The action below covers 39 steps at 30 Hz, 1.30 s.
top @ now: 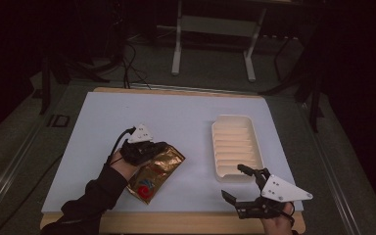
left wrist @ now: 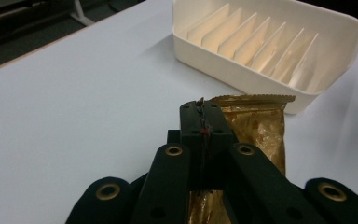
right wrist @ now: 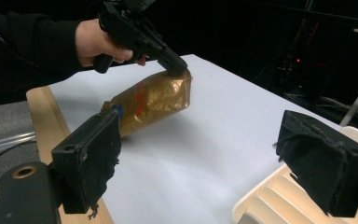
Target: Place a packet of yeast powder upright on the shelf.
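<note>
Your white-topped table point(top: 127, 122) carries a ribbed white tray point(top: 236, 147) and one end of the gold packet point(top: 154, 175)

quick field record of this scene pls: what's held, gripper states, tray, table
held item: gold foil packet, pinched at its top edge, that end lifted off the table
left gripper: jaws shut on the packet's sealed edge
right gripper: jaws open, nothing between them, near the tray's front end
tray: white, with divider ribs, nothing in it
table: pale top, wooden edge
packet vs tray: apart, packet to the tray's left in the high view
</note>
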Each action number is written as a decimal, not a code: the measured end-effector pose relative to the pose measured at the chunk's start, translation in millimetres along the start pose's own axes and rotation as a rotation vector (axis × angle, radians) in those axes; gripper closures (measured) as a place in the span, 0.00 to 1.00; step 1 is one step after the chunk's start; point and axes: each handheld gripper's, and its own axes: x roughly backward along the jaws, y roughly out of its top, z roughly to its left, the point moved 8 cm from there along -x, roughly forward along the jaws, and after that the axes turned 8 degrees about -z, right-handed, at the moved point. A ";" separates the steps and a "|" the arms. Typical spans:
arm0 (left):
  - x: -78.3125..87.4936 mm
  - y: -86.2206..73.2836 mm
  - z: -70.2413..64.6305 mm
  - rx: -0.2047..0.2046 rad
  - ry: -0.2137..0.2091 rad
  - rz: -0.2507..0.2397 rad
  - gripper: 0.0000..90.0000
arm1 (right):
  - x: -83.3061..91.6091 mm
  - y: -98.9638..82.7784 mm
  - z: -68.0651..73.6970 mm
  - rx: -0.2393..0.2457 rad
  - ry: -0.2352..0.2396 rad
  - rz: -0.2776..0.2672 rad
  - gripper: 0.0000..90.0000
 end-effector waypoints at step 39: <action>41.9 67.4 -53.2 0.023 -0.061 -0.309 1.00 | -45.2 51.9 -21.3 -0.036 0.073 0.012 0.14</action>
